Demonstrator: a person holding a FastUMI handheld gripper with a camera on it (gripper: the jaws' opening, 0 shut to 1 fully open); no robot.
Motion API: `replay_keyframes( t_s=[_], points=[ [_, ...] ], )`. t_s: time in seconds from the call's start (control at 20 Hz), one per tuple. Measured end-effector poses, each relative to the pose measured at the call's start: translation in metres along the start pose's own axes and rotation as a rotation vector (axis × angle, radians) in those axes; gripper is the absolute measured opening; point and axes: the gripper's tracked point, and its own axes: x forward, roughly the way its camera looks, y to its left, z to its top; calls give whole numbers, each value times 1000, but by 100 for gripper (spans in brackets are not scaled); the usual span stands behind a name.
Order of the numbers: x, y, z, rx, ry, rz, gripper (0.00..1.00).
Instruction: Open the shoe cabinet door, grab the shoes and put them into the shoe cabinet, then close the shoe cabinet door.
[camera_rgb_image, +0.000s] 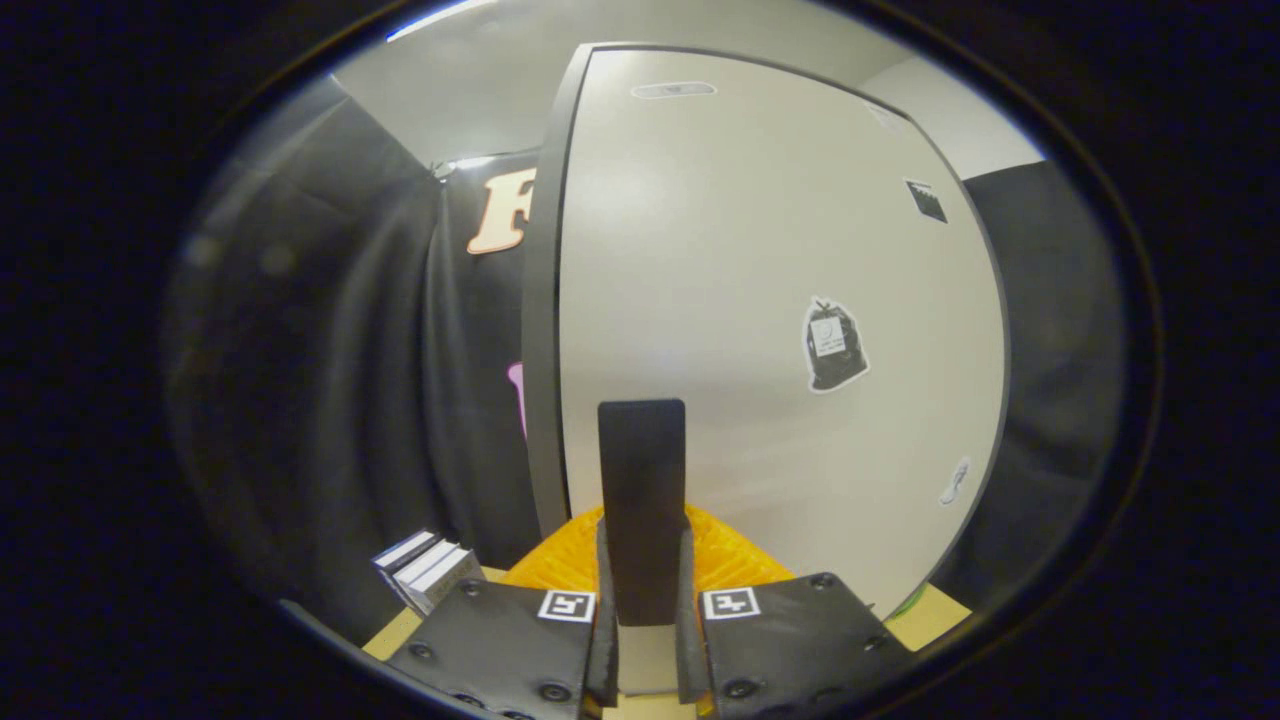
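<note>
The hand-held gripper (641, 600) sits at the near end of the scene, its two fingers (604, 610) drawn close together on either side of a dark, upright handle (641, 500); both fingers press against the handle's sides, so the gripper is pinching it. Each finger mount carries a small square black-and-white marker (566, 605) on its top face. The handle rises straight up from between the fingers and stands in front of the shoe cabinet door (760, 300). Just behind the fingers and low down, an orange ribbed thing (730, 560) spreads to both sides of the handle; what it is cannot be told. To the left of the fingers, a small stack of flat boxes (430, 570) rests on a pale wooden worktop (395, 635), and a strip of the same surface shows to the right of the gripper as well. The door is a broad, pale panel with a dark edge (540, 330) down its left side. On the panel, to the right of the handle and higher up, is a sticker shaped like a black rubbish bag (833, 345); a smaller dark sticker (926, 200) sits further up near the right edge. Beyond the door, black cloth (380, 380) hangs as the booth's wall on the left, and a light ceiling (470, 90) runs above.
</note>
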Motion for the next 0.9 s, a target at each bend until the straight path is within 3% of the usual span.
replay_keyframes(
  t_s=[0.05, 0.1, 0.5, 0.9],
  points=[
    [-1, 1, -1, 5, -1, 3, 25],
    [0, 0, 1, 4, 3, 9, 13],
    [-27, -3, 0, 13, 11, 101, 13],
    [-106, -42, 0, 15, 38, 264, 13]
  ],
)
